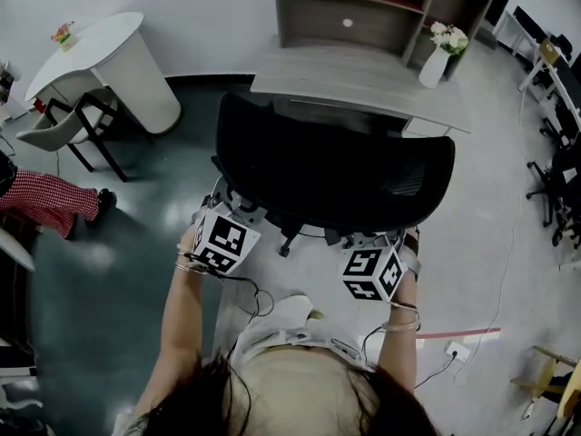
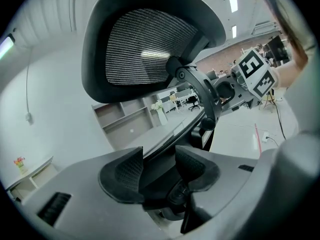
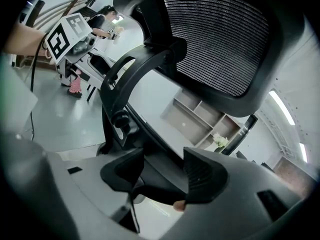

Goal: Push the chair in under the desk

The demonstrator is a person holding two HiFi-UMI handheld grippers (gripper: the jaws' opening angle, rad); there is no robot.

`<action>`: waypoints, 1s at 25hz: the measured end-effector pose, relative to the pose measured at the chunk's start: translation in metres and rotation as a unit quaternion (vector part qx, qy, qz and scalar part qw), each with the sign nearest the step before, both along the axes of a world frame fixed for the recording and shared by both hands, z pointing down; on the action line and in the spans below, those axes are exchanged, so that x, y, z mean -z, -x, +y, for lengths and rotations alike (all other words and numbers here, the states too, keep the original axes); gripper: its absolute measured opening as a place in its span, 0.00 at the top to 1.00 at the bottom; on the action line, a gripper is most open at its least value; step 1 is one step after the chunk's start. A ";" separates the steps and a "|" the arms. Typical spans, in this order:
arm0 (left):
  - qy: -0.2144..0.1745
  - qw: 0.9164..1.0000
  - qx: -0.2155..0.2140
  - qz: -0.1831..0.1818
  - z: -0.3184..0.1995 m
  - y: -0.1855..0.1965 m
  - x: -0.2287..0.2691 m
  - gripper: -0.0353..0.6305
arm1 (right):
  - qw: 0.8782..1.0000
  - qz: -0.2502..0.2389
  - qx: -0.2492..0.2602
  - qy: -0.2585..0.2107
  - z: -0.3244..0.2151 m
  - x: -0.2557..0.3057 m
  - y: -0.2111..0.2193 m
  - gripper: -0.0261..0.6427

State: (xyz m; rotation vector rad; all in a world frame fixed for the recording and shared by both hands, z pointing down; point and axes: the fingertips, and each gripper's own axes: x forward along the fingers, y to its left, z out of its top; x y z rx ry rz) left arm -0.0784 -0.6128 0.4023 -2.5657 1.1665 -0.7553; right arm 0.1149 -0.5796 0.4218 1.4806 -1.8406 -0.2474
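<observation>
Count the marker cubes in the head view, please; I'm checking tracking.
2. One marker cube on the left gripper, one on the right gripper, both behind the backrest of the black chair. None seems hidden.

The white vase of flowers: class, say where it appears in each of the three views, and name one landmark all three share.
Head view: vase of flowers upper right, on the desk's right end, beyond the chair.
Left gripper view: small, near centre, just above the jaws.
Right gripper view: lower right of centre, above the right-hand jaw.
Shared landmark: the shelf unit, just left of it in every view.
</observation>
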 end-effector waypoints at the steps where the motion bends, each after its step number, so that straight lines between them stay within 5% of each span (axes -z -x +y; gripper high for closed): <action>1: 0.000 1.000 0.000 0.001 -0.002 0.000 0.000 0.65 | 1.000 0.000 0.000 -0.001 -0.002 0.000 0.000 0.61; 25: 0.001 1.000 0.003 -0.008 -0.010 0.003 -0.001 0.65 | 1.000 -0.009 0.013 -0.007 -0.010 0.001 0.001 0.61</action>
